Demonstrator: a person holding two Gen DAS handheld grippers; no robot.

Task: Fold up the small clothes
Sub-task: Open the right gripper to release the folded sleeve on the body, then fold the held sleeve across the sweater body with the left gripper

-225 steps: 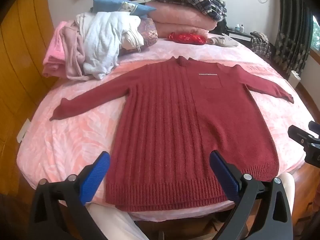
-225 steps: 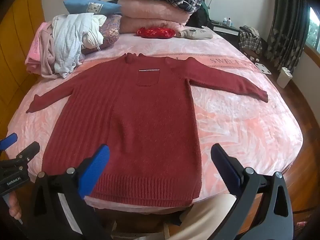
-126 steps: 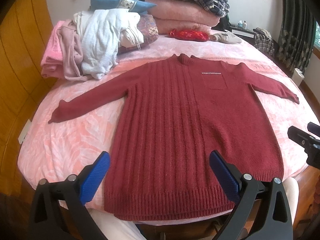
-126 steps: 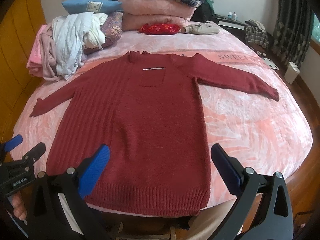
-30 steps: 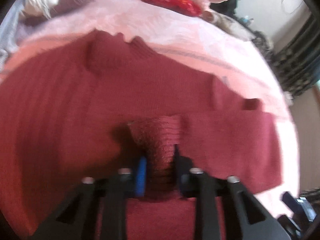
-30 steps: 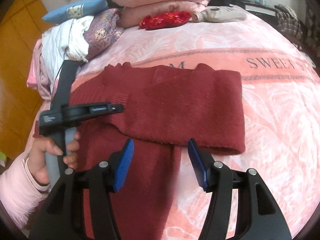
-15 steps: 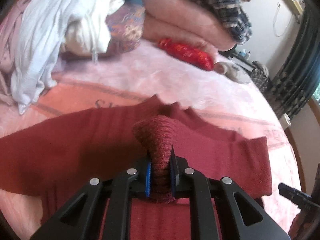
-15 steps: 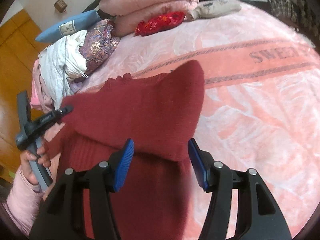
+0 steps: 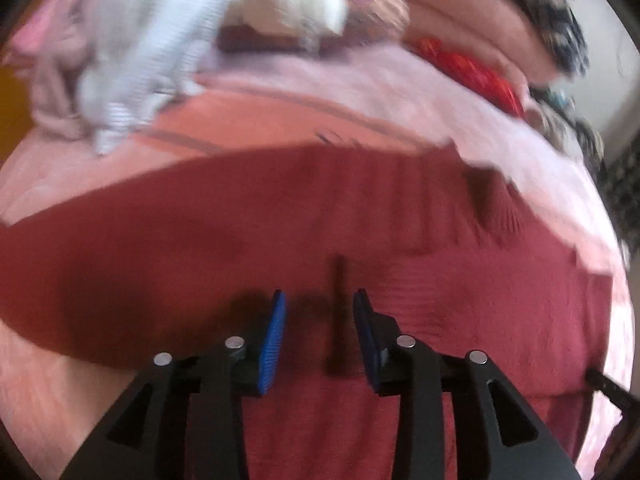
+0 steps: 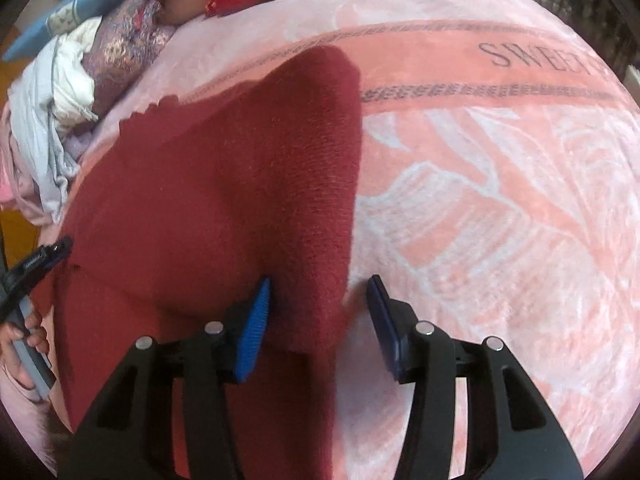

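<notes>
- The red sweater lies on the pink bed and fills the centre and left of the right wrist view. Its right edge is folded over the body, and the fold runs from the upper centre of the frame down to the lower centre.
- In the left wrist view, the sweater spans the middle of the frame as a broad band. The picture is blurred, so the lie of the folded sleeve cannot be read there.
- The left claw hangs over the knit in the lower centre. Its jaws are opening, there is a gap between the blue pads, and no cloth is pinched.
- The right claw straddles the lower end of the folded edge. Its jaws are closing. The cloth lies against the left pad, while the right pad stands clear over the blanket, so there is no grip yet.
- Judged step: releasing one sleeve fold and taking the side fold.
- To do the step well, the right claw should bite both layers near the edge and carry the fold parallel to the sweater's centre line. The left claw should lift straight off so that the laid sleeve is not dragged.
- The person's hand holds the left tool at the left edge of the right wrist view.
- A pile of unfolded clothes sits in the upper left, well apart from the sweater's fold.
</notes>
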